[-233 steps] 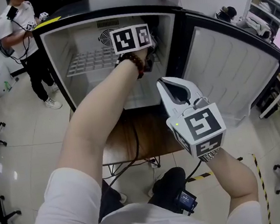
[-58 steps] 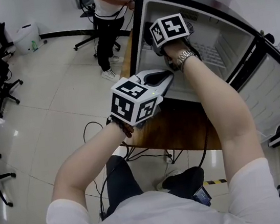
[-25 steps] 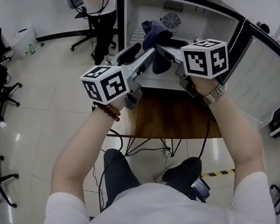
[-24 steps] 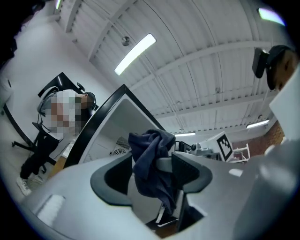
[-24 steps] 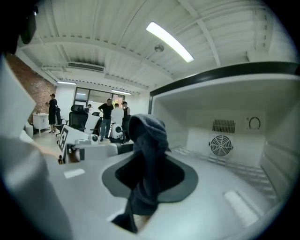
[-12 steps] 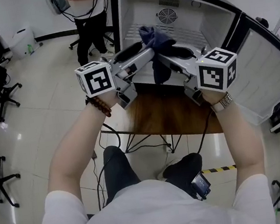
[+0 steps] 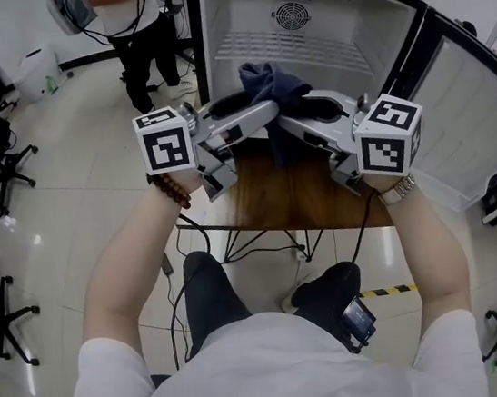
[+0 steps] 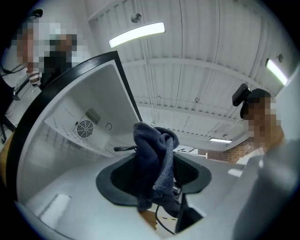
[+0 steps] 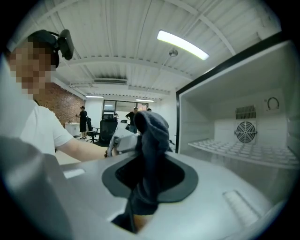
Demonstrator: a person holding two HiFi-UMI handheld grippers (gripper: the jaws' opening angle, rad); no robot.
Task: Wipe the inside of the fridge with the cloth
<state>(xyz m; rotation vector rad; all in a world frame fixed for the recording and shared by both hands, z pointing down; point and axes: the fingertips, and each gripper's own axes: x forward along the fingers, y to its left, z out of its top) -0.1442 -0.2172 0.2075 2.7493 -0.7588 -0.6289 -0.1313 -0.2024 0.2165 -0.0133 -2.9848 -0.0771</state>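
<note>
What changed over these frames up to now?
The right gripper brought the cloth out of the fridge to meet the left gripper; left jaws have just been closing with the cloth between them. The fridge door stays open.

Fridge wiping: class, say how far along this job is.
Done: the white fridge stands open. In hand: the dark blue cloth hangs in front of it, gripped by the right gripper, and the left gripper has just been closing its jaws on it. Left: any further wiping; the cloth touches no inside wall now.
</note>
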